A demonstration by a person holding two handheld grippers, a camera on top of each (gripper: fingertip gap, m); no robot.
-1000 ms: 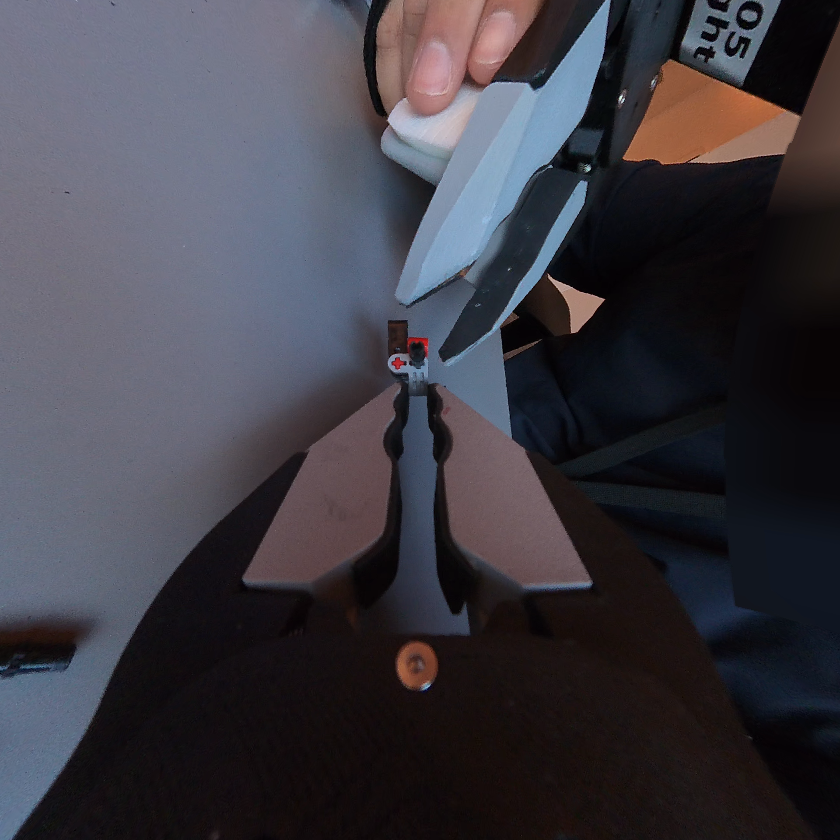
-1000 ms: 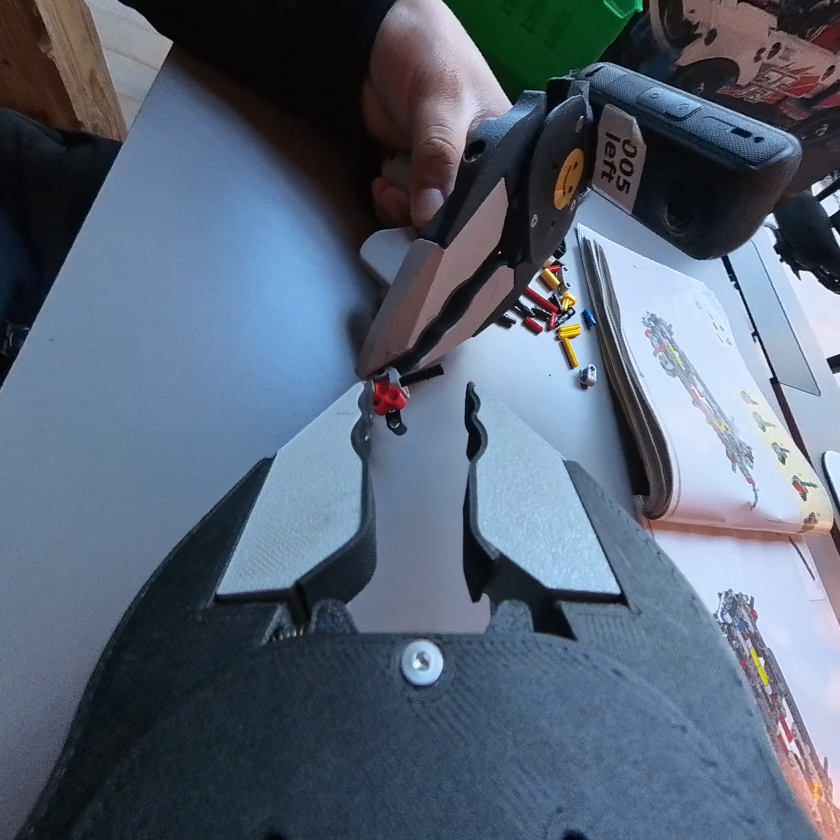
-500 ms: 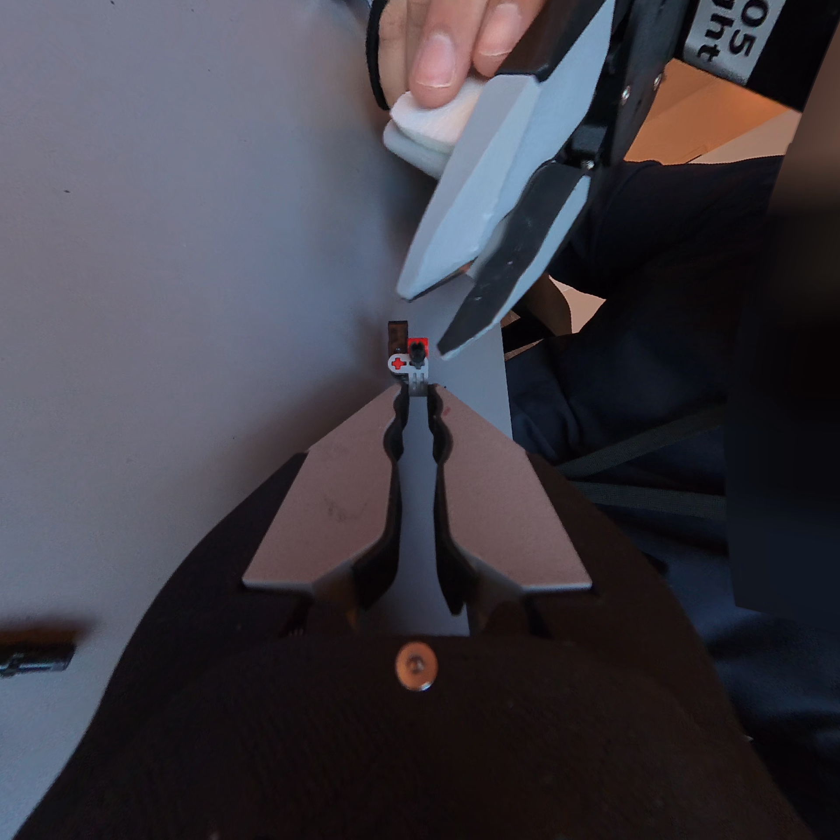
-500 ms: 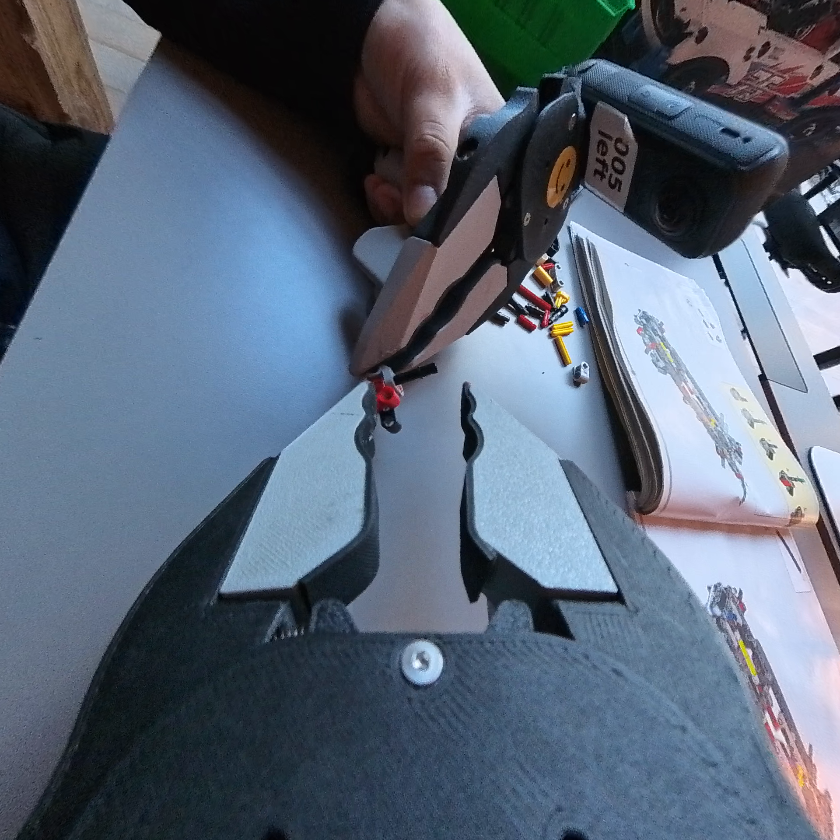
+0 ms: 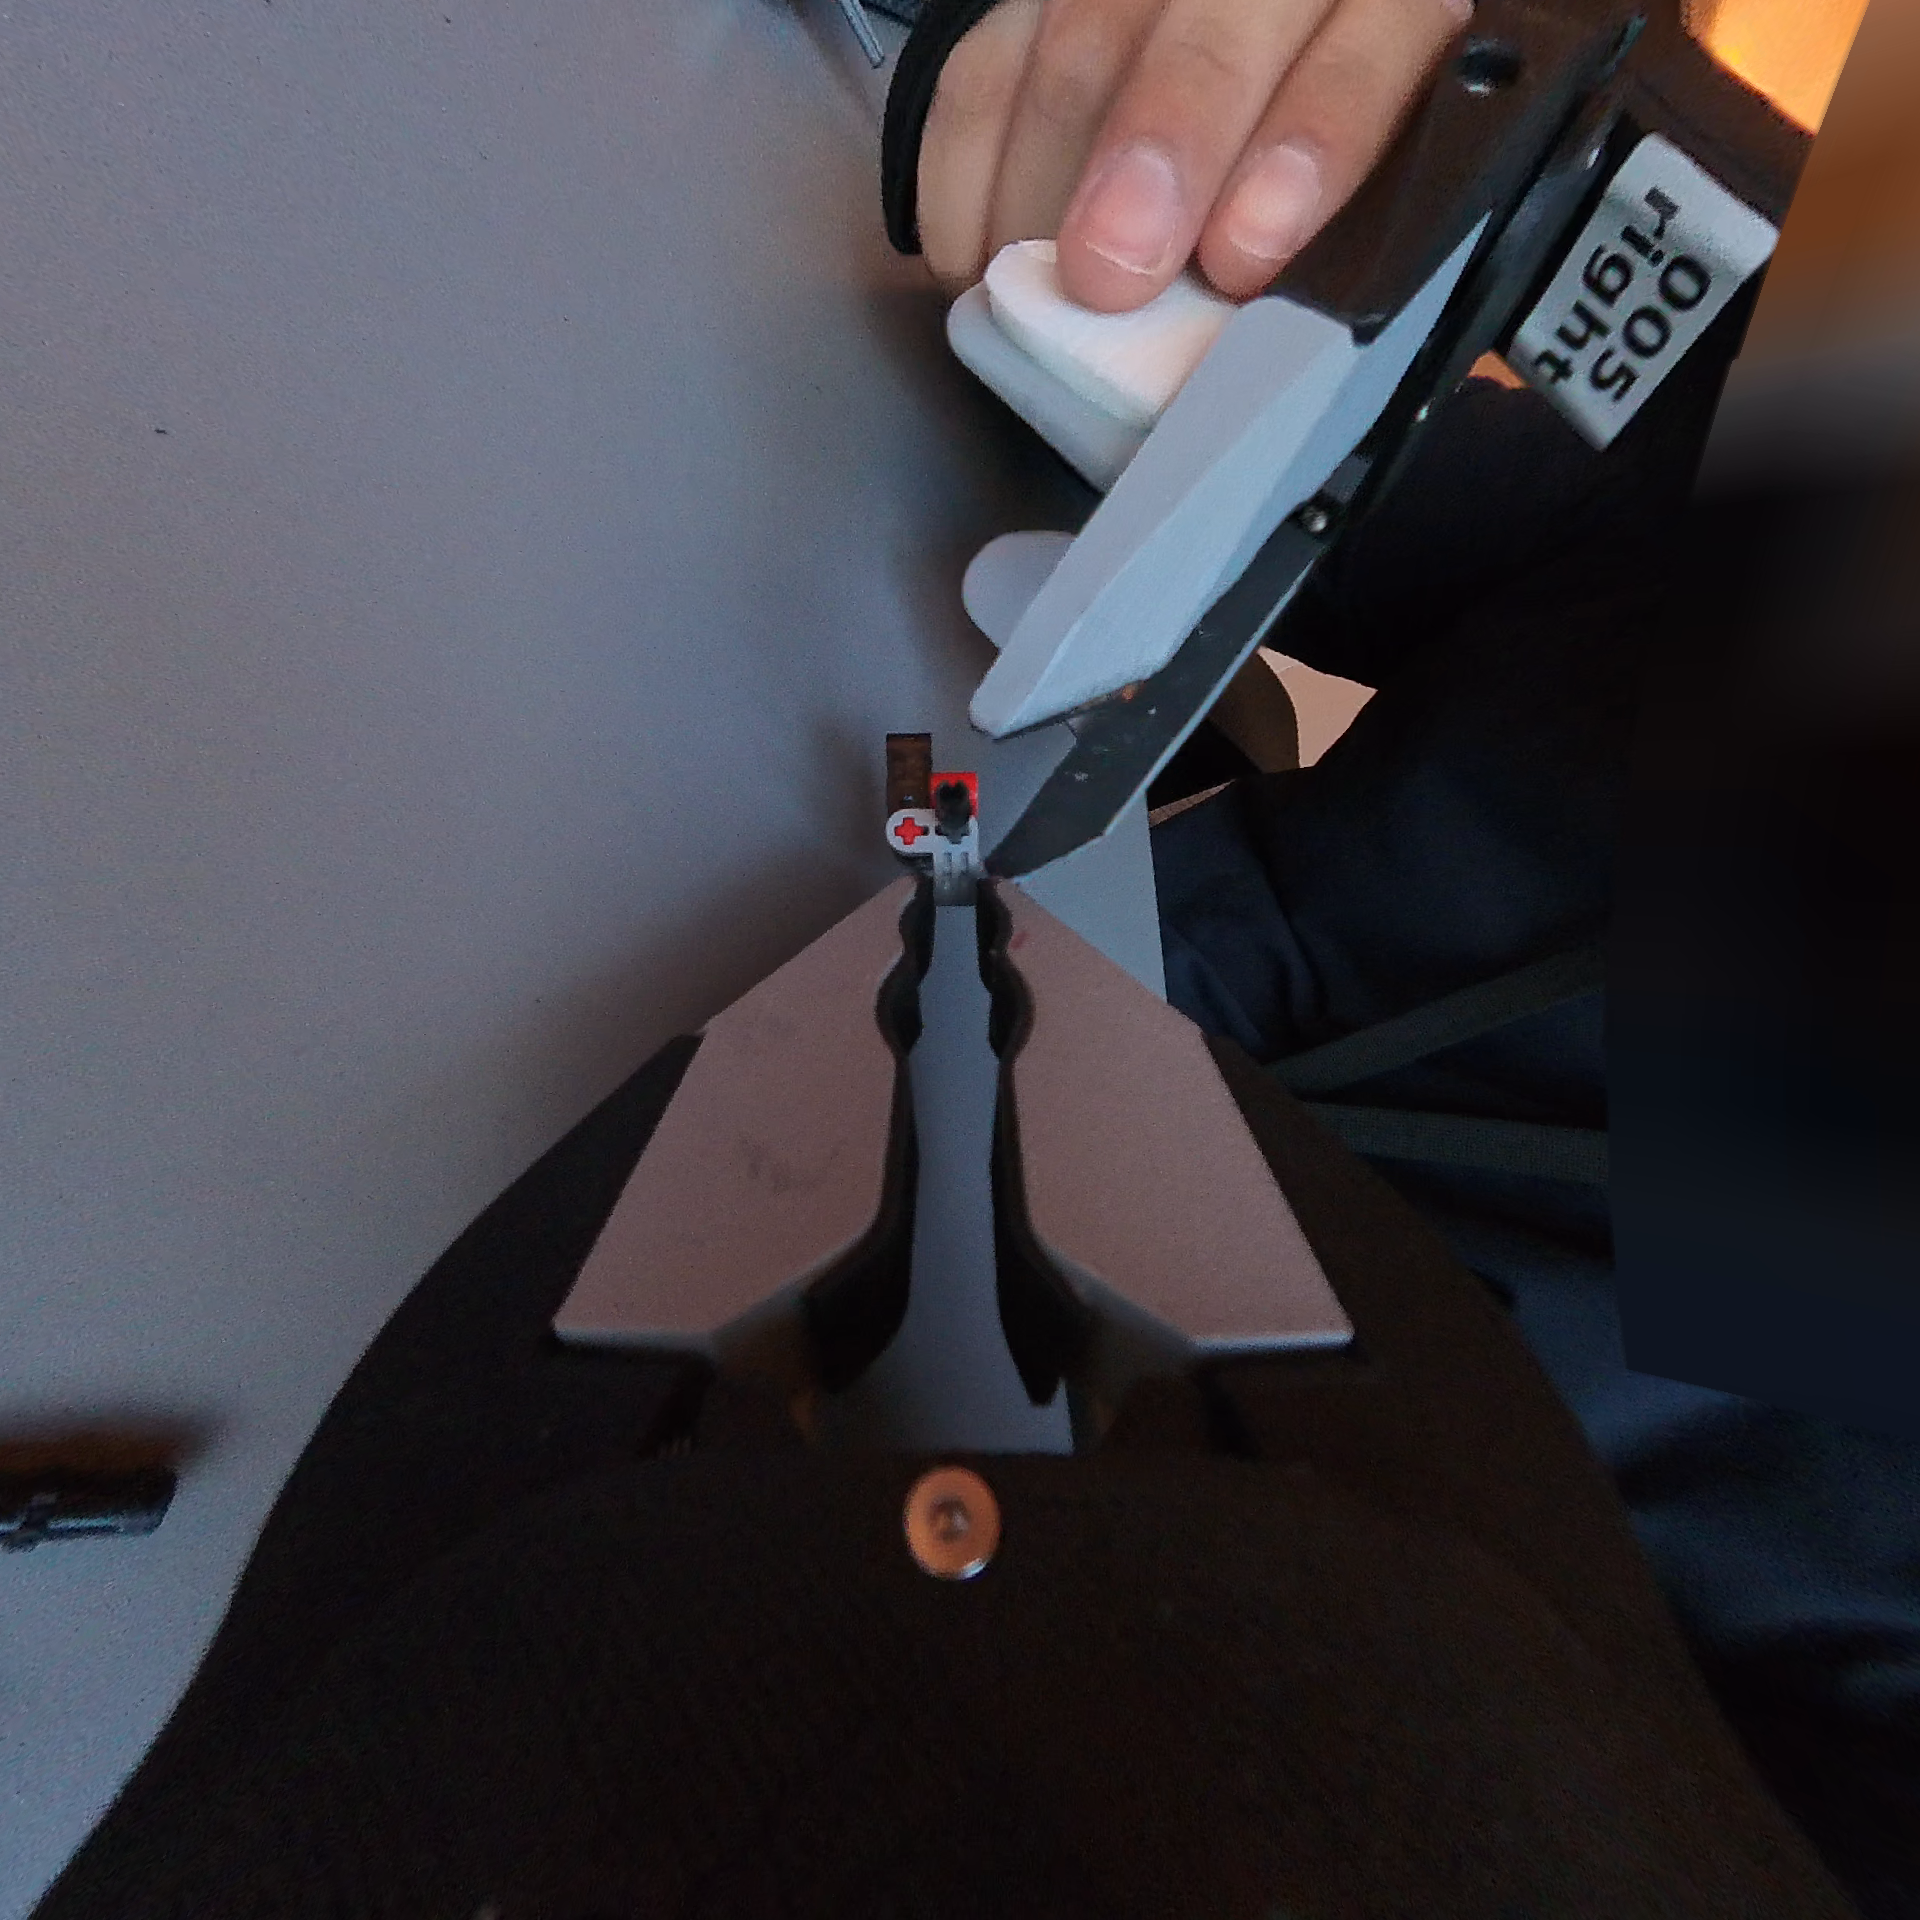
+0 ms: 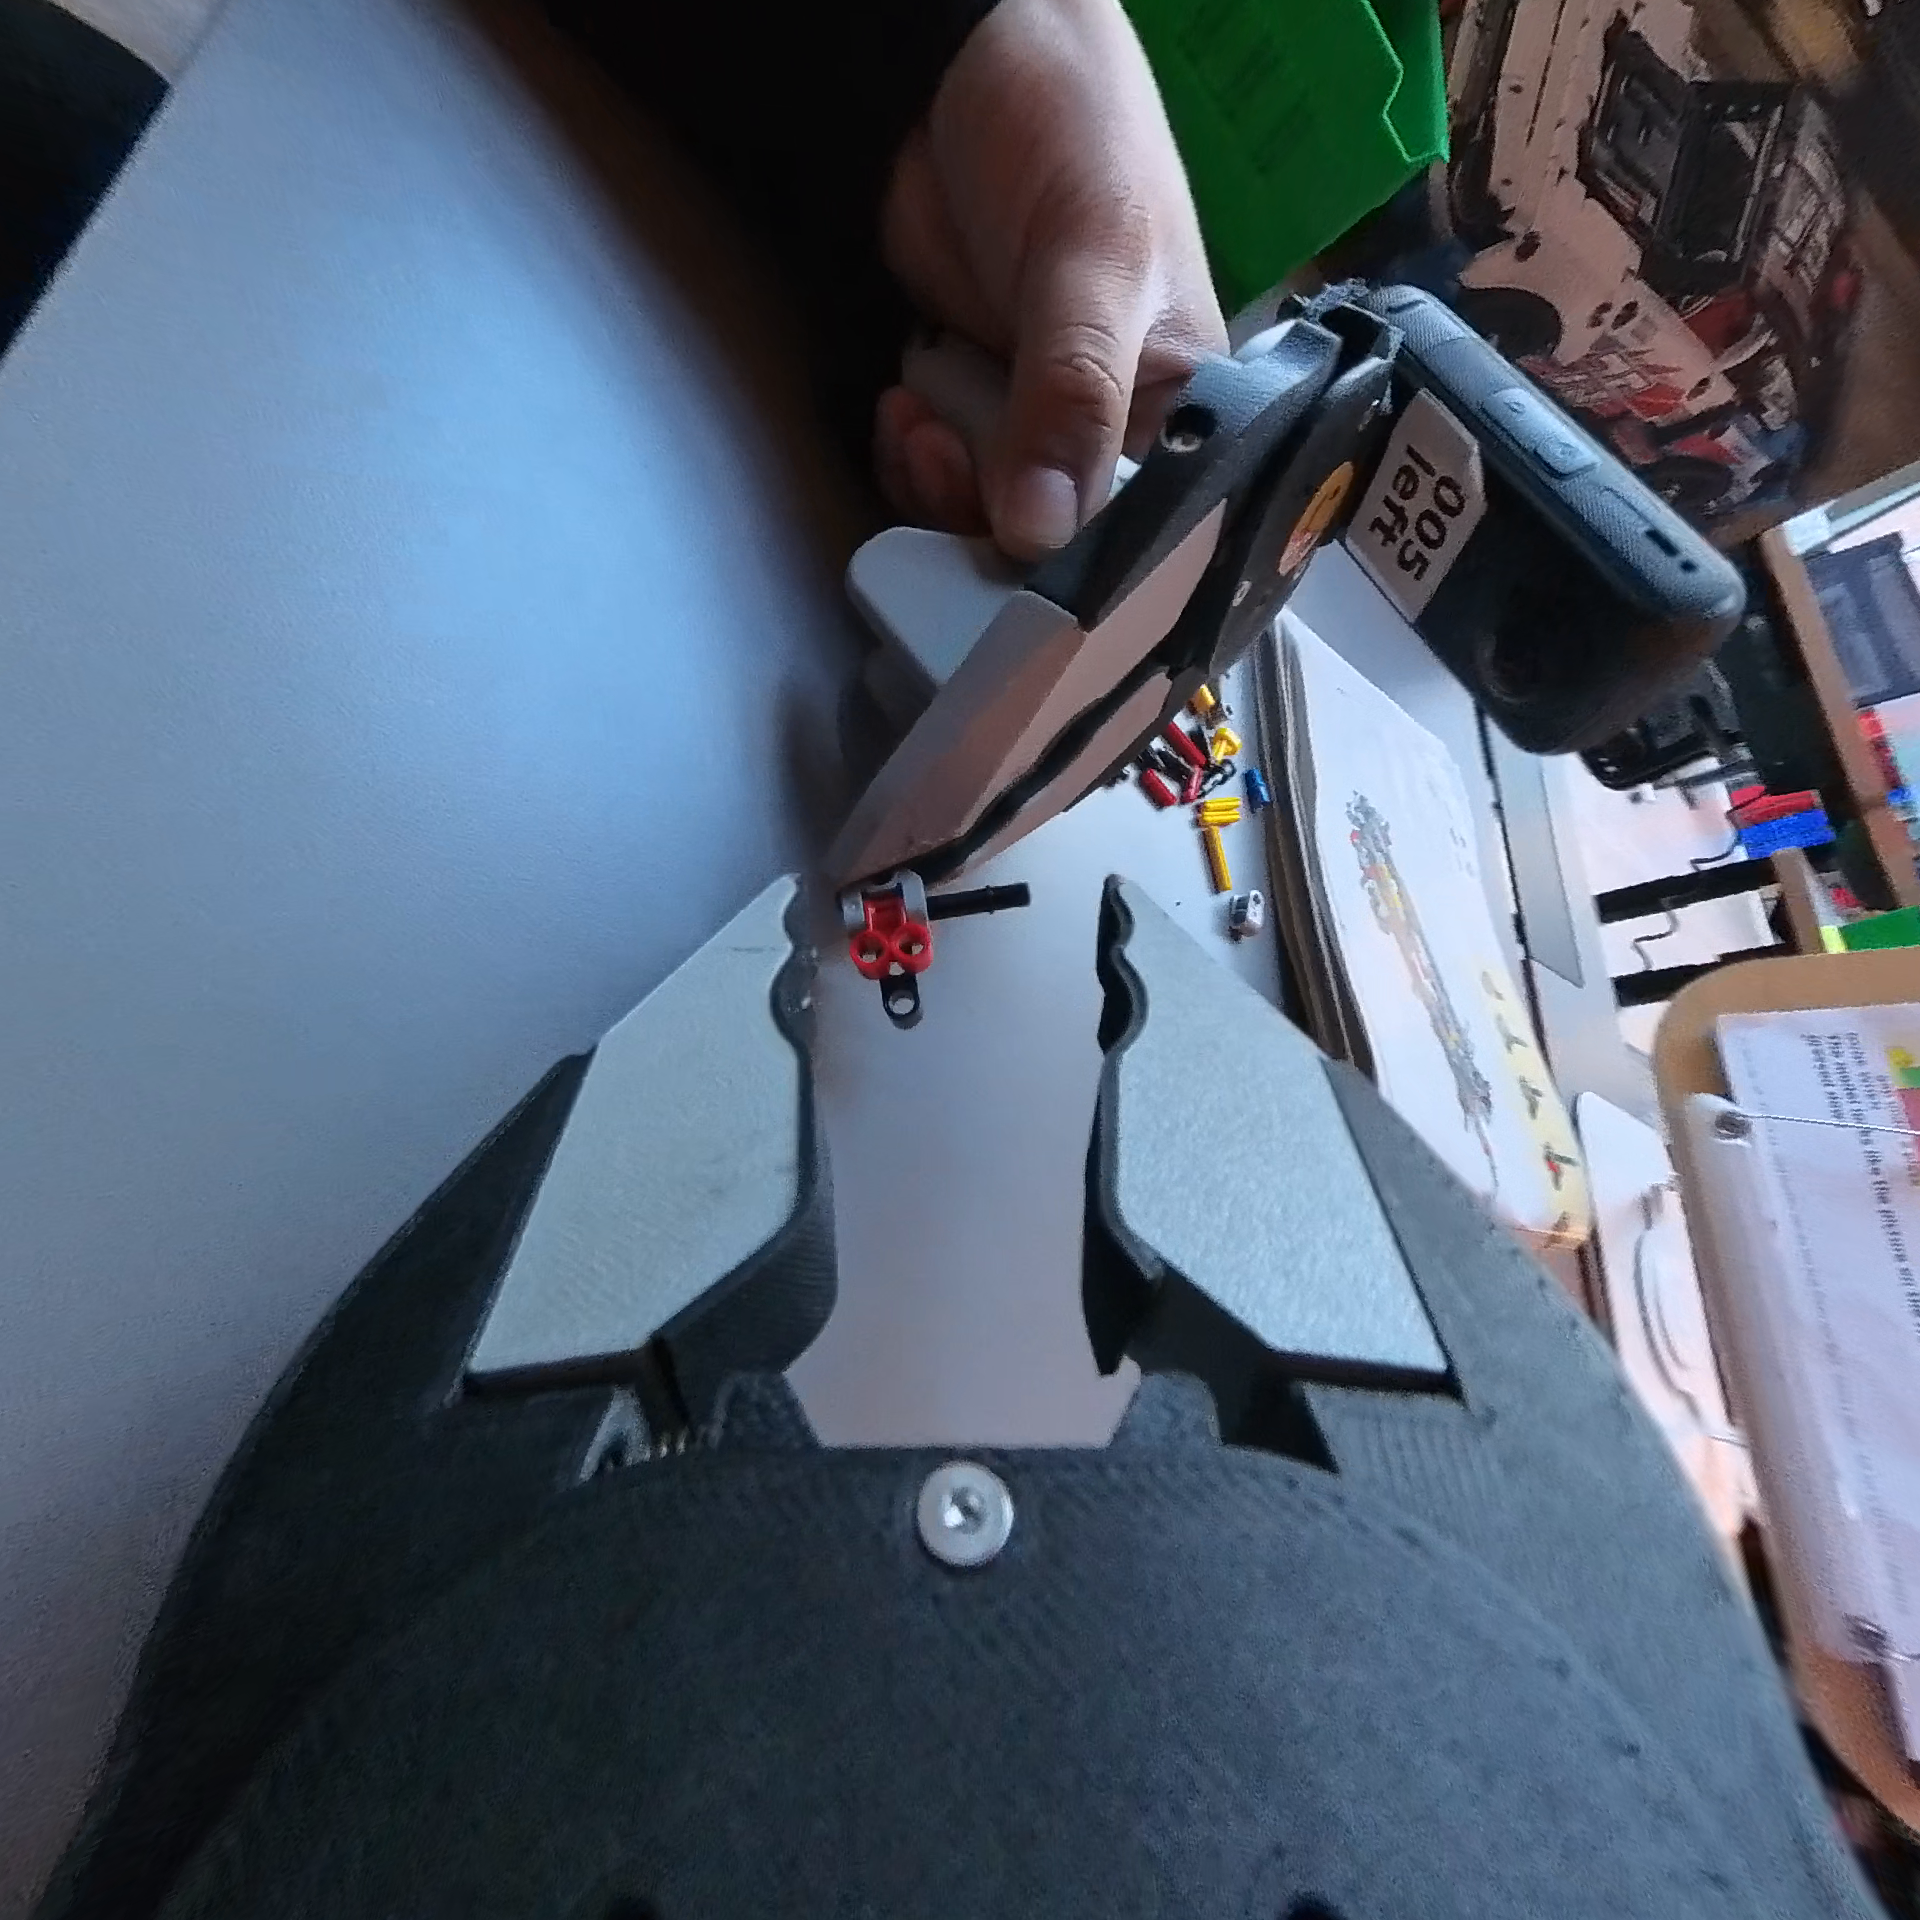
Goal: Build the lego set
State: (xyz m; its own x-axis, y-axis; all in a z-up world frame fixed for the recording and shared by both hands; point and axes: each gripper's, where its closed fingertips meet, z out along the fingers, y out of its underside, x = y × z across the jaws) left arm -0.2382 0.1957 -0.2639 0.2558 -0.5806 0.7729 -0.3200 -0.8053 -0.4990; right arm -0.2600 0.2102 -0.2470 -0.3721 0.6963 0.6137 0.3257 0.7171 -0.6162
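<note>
- Your left wrist camera looks along its own fingers, close above the grey table (image 5: pixel 416 623), toward your body.
- Your right wrist camera faces the opposite way, toward the booklet (image 6: pixel 1403 883).
- Both views share the small part assembly (image 5: pixel 940 826) (image 6: pixel 888 935) and each other's gripper.

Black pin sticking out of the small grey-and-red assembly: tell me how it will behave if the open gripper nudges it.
Black pin looks stiff and light. The left gripper clamps only the grey connector, so the assembly may twist.
</note>
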